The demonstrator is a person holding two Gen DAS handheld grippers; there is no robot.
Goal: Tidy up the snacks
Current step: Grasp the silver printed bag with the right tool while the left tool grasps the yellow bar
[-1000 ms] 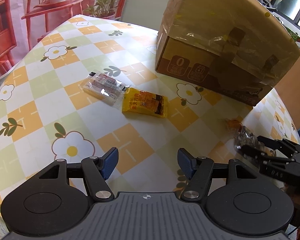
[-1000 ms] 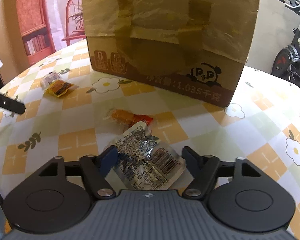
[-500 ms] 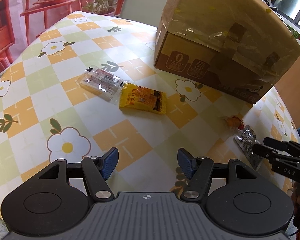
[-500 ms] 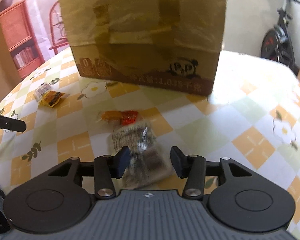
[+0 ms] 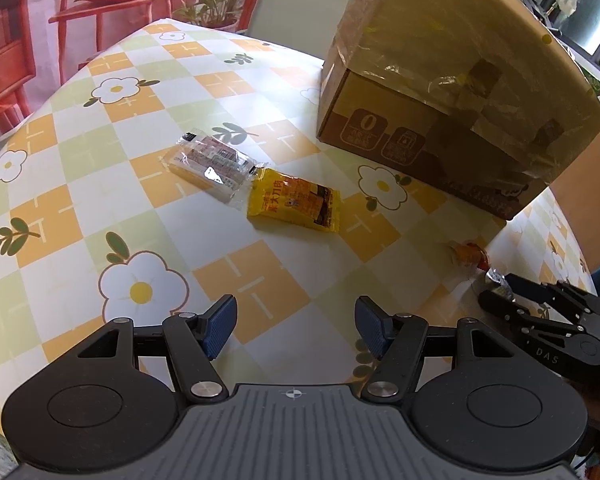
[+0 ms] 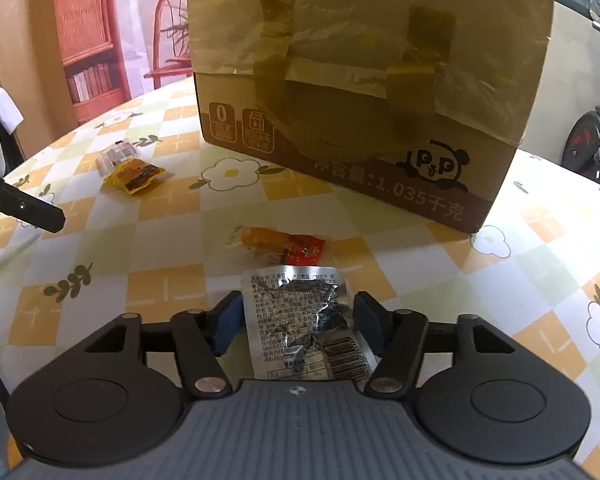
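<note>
A silver foil snack packet (image 6: 304, 320) lies flat on the table between the wide-apart fingers of my right gripper (image 6: 294, 326), which is open. An orange-red snack (image 6: 282, 245) lies just beyond it; it also shows in the left wrist view (image 5: 469, 255). A yellow snack packet (image 5: 294, 205) and a clear wrapped bar (image 5: 210, 164) lie side by side further left; both also show in the right wrist view (image 6: 134, 176). My left gripper (image 5: 294, 326) is open and empty above the tablecloth, short of them. The right gripper (image 5: 540, 320) shows at its right.
A large taped cardboard box (image 5: 452, 80) stands at the back of the round table, also in the right wrist view (image 6: 360, 92). The floral checked tablecloth (image 5: 100, 208) covers the table. Red chairs and plants stand behind it. An exercise bike (image 6: 596, 136) is at far right.
My right gripper opened wide again and now straddles the silver packet after narrowing half a second ago. My left gripper drifted slightly; its jaws stayed open.
</note>
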